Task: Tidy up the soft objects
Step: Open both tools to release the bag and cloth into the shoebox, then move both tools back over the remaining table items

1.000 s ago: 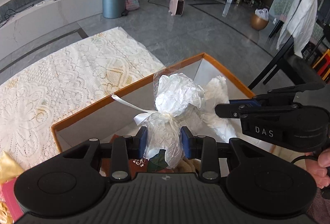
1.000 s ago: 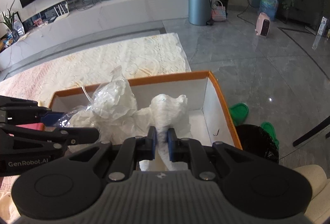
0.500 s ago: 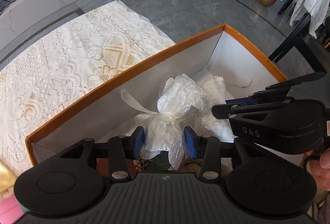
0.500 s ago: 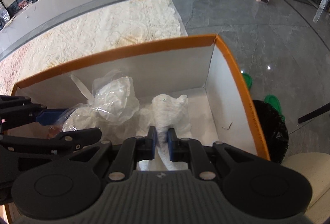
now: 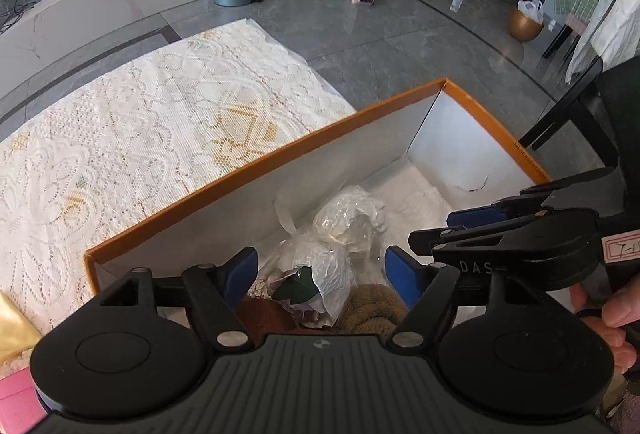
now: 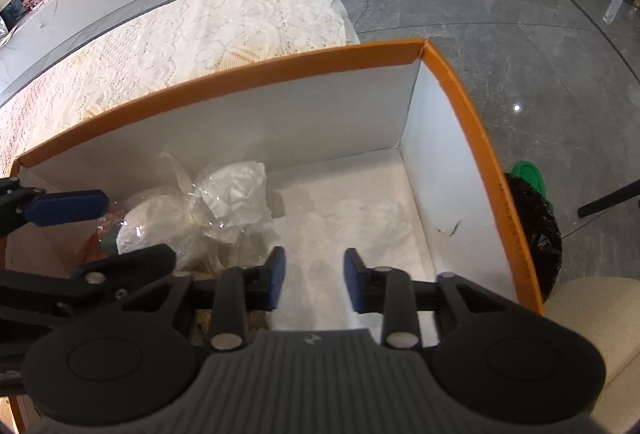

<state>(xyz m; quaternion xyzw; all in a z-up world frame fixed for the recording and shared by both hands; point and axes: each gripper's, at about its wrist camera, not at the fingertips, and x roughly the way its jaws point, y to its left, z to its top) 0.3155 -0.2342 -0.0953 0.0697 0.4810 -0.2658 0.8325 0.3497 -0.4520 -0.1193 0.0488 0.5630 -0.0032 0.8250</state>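
While the cellophane-wrapped bundle (image 5: 332, 254) lies inside the orange-rimmed box (image 5: 256, 170), against its long far wall, the left hand-held gripper (image 5: 320, 282) hangs over it with its jaws opening wide; the bundle sits between the blue pads (image 5: 240, 274) but neither pad presses on it, so it is released. A cream ribbon (image 5: 286, 218) sticks up from the wrap on the side toward that wall. Beside the bundle, toward the box's short end wall, a white soft cloth (image 6: 360, 222) lies flat on the box floor. The right hand-held gripper (image 6: 314, 280) hovers just above this cloth, its jaws opening too, with bare space between the pads and nothing gripped.

From the left wrist view, a brown knitted item (image 5: 372, 306) and a dark reddish piece (image 5: 264, 314) show under the bundle at the near side of the box, and a person's hand (image 5: 612, 318) shows on the right hand-held gripper's handle. From the right wrist view, the box's short end wall appears in full, carrying a small dark mark (image 6: 450, 228), and beyond that wall stand a black mesh bin (image 6: 536, 234) and a green lid (image 6: 528, 174) on the grey floor. Both views show the lace cloth (image 5: 140, 138) spread beyond the box's far wall.
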